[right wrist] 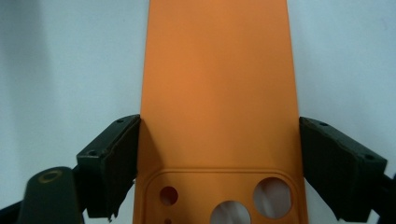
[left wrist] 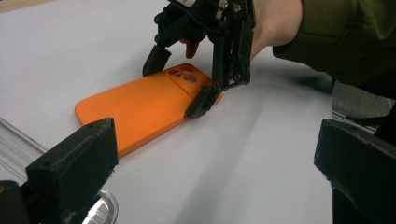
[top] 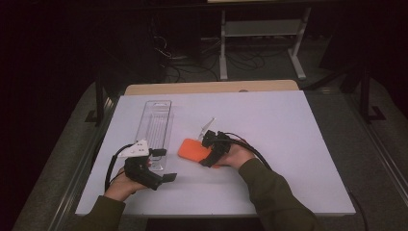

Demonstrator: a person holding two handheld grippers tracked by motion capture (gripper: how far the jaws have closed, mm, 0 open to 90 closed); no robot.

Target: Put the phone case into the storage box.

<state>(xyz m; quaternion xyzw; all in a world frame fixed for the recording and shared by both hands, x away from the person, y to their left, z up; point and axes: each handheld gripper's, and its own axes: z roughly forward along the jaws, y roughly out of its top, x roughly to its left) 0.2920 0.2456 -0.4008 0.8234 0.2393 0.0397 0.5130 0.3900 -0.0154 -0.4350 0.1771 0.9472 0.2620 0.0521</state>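
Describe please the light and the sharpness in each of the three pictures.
High view: dim, the surroundings almost black, only the white table is lit, and details are soft. Left gripper view: brighter, the orange phone case is fairly sharp, while the near black jaws are blurred; soft shadows fall on the table. Right gripper view: even light, the case is slightly soft, with vignetting at the corners.

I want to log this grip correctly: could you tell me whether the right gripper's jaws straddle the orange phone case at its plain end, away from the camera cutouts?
No, the right gripper straddles the orange phone case at its camera-cutout end.
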